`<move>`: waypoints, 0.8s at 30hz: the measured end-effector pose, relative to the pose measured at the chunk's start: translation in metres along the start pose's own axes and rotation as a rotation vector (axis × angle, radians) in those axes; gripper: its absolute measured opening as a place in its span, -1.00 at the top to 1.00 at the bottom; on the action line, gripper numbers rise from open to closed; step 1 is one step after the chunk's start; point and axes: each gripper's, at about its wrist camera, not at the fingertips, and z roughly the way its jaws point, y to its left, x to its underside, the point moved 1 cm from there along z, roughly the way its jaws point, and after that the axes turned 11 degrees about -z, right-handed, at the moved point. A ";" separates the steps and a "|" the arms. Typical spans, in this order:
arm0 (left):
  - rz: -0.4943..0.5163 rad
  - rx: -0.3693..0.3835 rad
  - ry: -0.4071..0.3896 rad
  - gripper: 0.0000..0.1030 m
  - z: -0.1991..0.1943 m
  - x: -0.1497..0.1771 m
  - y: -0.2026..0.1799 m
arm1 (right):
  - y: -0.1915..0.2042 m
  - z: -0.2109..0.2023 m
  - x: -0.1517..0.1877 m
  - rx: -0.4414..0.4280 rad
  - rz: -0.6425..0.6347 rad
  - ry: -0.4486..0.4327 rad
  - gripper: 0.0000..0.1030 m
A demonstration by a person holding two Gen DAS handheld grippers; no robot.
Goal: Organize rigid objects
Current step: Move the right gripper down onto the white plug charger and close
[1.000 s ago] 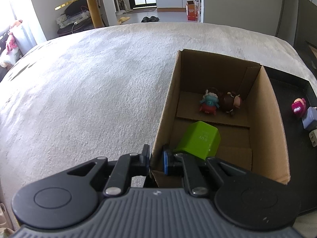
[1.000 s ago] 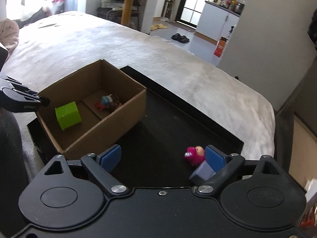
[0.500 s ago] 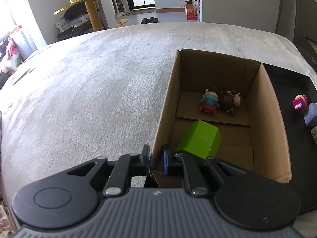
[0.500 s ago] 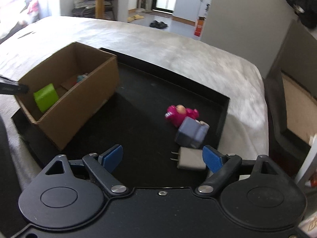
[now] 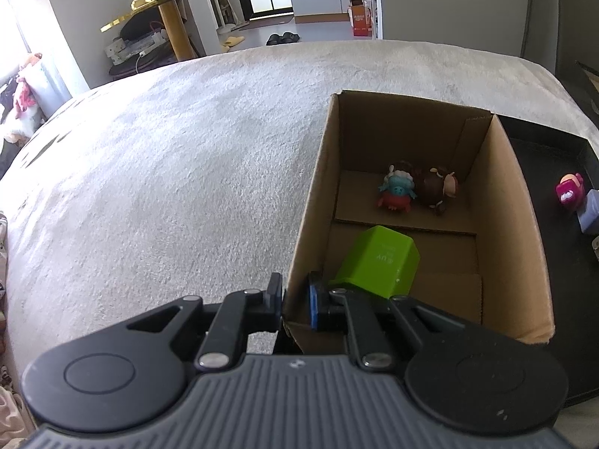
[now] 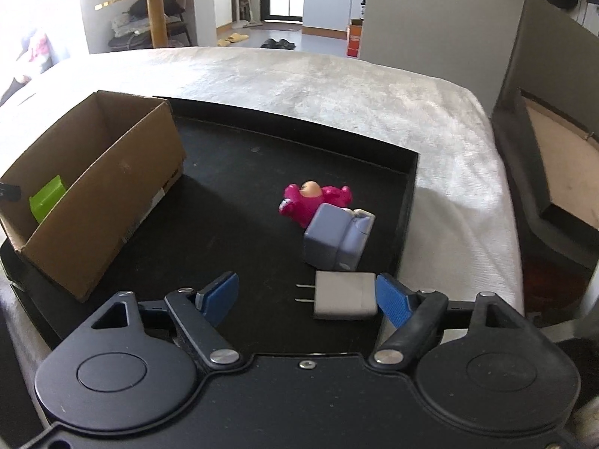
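Cardboard box [image 5: 501, 232] pinched, right tongs [image 6: 309, 293] closing

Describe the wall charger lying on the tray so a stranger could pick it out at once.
Find the black tray on the pale bedcover, right of the cardboard box. Three loose items cluster near its right edge; the grey wall charger is the nearest one. Unlike the pink figure and lilac block behind it, it is flat, with two metal prongs pointing left.
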 end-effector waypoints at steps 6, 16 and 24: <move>0.002 -0.010 0.000 0.75 0.000 -0.001 -0.001 | -0.001 0.017 -0.004 0.007 -0.002 0.004 -0.52; 0.003 -0.005 -0.002 0.75 0.001 -0.002 -0.003 | -0.011 0.051 -0.006 0.051 0.007 0.106 -0.52; 0.010 -0.005 -0.004 0.75 -0.001 -0.001 -0.002 | -0.008 0.064 -0.001 0.035 0.019 0.165 -0.19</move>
